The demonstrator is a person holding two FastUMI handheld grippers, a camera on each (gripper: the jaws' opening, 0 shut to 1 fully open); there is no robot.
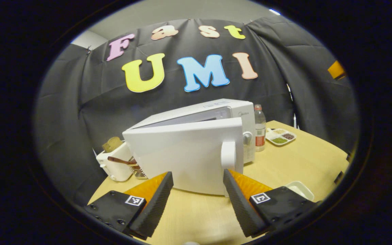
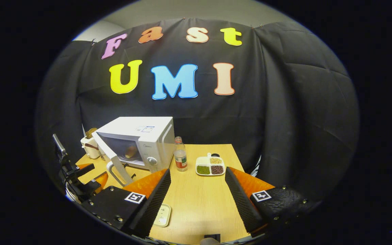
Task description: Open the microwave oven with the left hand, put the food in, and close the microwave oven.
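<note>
The white microwave [image 1: 216, 112] stands on the table with its door [image 1: 182, 156] swung partly open toward me. The door's white handle [image 1: 228, 154] sits just above and beyond my left gripper [image 1: 197, 183], which is open and holds nothing. In the right gripper view the microwave [image 2: 145, 136] has its door [image 2: 112, 161] ajar, and a brownish piece of food [image 2: 130, 151] lies inside the cavity. The left gripper [image 2: 92, 172] hovers in front of that door. My right gripper [image 2: 197, 183] is open and empty over the table, apart from the oven.
A plastic bottle [image 2: 180, 158] and a divided dish of beans [image 2: 210, 165] stand right of the microwave. A white toaster [image 1: 114, 163] with bread sits to its left. A small empty white dish [image 2: 162, 214] lies near the wooden table's [image 2: 199, 204] front edge.
</note>
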